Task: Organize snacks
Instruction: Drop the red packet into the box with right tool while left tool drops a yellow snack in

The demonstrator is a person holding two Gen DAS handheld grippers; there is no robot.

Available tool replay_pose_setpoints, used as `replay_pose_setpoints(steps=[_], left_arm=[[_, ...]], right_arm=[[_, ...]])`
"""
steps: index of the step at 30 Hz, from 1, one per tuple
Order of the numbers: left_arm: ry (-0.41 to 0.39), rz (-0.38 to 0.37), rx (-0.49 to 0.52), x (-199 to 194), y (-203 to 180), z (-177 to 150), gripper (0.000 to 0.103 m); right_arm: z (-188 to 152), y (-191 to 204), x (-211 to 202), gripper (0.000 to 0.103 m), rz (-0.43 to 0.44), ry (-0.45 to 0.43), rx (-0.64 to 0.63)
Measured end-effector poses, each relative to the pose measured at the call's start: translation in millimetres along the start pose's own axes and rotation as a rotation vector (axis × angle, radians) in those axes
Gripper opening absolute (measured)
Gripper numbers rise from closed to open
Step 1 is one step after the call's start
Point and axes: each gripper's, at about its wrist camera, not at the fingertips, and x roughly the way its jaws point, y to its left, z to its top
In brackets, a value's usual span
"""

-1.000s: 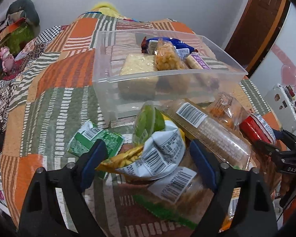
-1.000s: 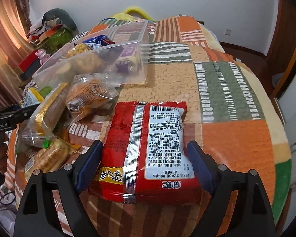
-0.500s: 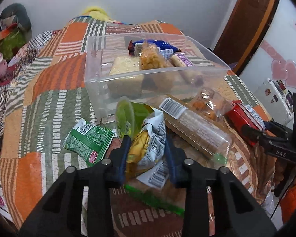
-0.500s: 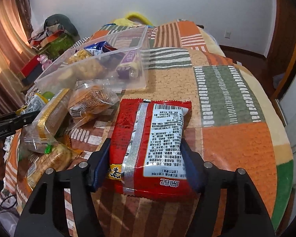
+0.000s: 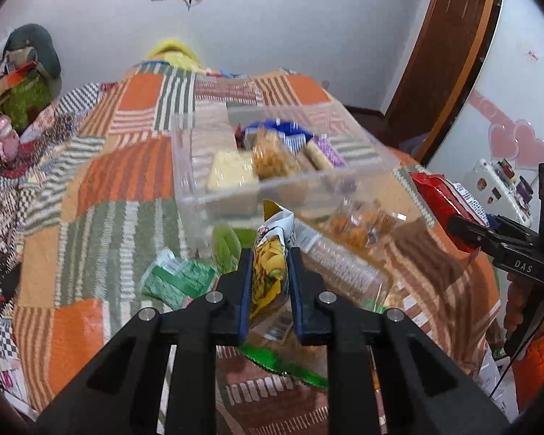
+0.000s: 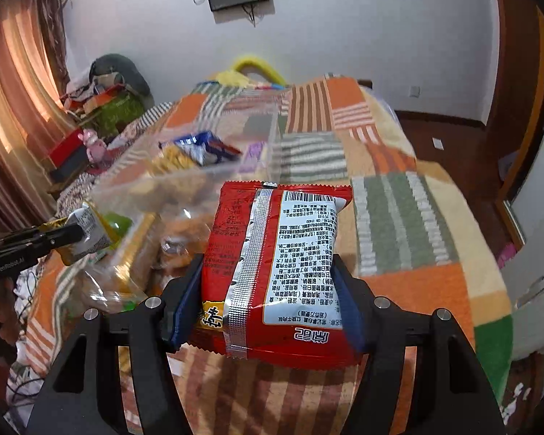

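My left gripper (image 5: 269,272) is shut on a yellow and white snack bag (image 5: 272,253) and holds it above the pile of snacks, just in front of the clear plastic bin (image 5: 235,195). The bin holds several snacks, among them a pale cracker pack (image 5: 230,174) and a blue pack (image 5: 275,128). My right gripper (image 6: 268,290) is shut on a big red snack packet (image 6: 279,253) and holds it lifted above the patchwork cloth, right of the bin (image 6: 214,170). The red packet (image 5: 442,195) also shows at the right of the left wrist view.
A green packet (image 5: 179,279), a long clear biscuit pack (image 5: 341,264) and a clear bag of orange snacks (image 5: 359,221) lie in front of the bin. The patchwork-covered table (image 6: 409,232) drops off at the right. A fridge (image 5: 504,108) stands further right.
Both grippers closed on their packets and lifted them. The yellow and white bag came up off the pile, and the red packet rose off the cloth toward the bin.
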Motion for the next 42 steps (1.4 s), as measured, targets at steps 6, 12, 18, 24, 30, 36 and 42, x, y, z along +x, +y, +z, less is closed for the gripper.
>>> replay_pose_setpoints(steps=[6, 12, 18, 24, 30, 36, 42], left_arm=[[-0.077, 0.005, 0.003, -18, 2, 24, 0.018], [-0.130, 0.027, 0.007, -19, 7, 51, 0.018], [-0.150, 0.043, -0.010, -2, 17, 75, 0.018], [-0.145, 0.064, -0.028, 24, 30, 93, 0.018], [-0.118, 0.071, -0.035, 54, 42, 104, 0.018], [-0.080, 0.072, -0.040, 86, 51, 111, 0.018], [-0.045, 0.074, -0.042, 109, 54, 110, 0.018]], right_arm=[[18, 11, -2, 0.062, 0.018, -0.053, -0.011], [43, 21, 8, 0.062, 0.036, -0.098, -0.024], [65, 30, 23, 0.062, 0.043, -0.125, -0.029], [77, 35, 46, 0.062, 0.041, -0.115, -0.035], [84, 36, 76, 0.062, 0.036, -0.077, -0.037], [84, 36, 101, 0.062, 0.030, -0.025, -0.039], [86, 38, 113, 0.062, 0.031, 0.001, -0.060]])
